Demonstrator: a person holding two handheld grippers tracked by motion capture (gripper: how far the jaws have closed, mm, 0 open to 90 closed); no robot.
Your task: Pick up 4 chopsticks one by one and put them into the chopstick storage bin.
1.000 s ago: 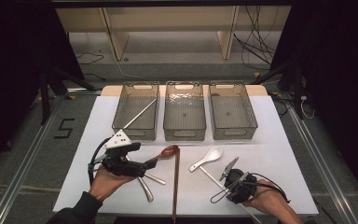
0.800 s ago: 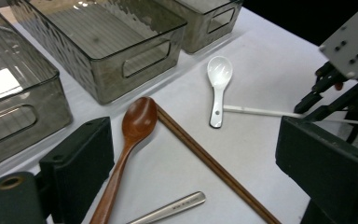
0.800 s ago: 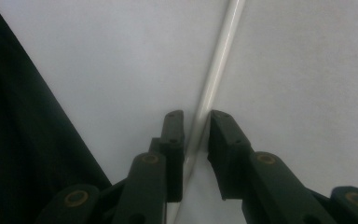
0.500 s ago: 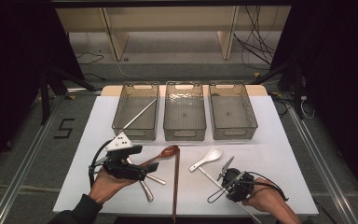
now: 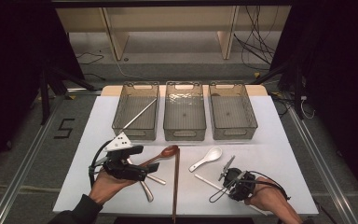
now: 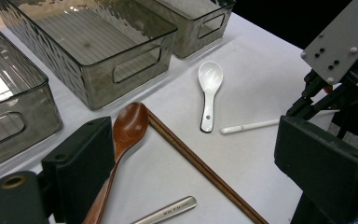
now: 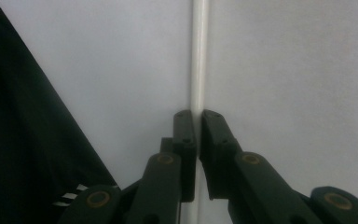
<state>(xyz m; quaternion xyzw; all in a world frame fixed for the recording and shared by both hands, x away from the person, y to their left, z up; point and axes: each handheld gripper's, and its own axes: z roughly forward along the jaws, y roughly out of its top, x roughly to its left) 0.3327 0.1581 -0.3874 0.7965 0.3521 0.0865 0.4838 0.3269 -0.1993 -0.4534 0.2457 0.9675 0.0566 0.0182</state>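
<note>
Right gripper (image 5: 227, 178), lower right of the high view, has its fingers (image 7: 186, 135) clamped on the thin white chopstick (image 7: 198, 56) lying on the white bench (image 5: 279, 154); left gripper (image 5: 137, 163), lower left, fingers spread wide over the brown wooden spoon (image 6: 129, 125).

Dark room, grey floor (image 5: 32, 140), wooden shelf legs (image 5: 116, 37).

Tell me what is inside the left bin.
The left bin holds one thin metal chopstick, leaning from the floor near the front up toward the back right corner. Through the clear walls nothing else shows; the nearest strip of floor is dimmed by the front wall.
</note>
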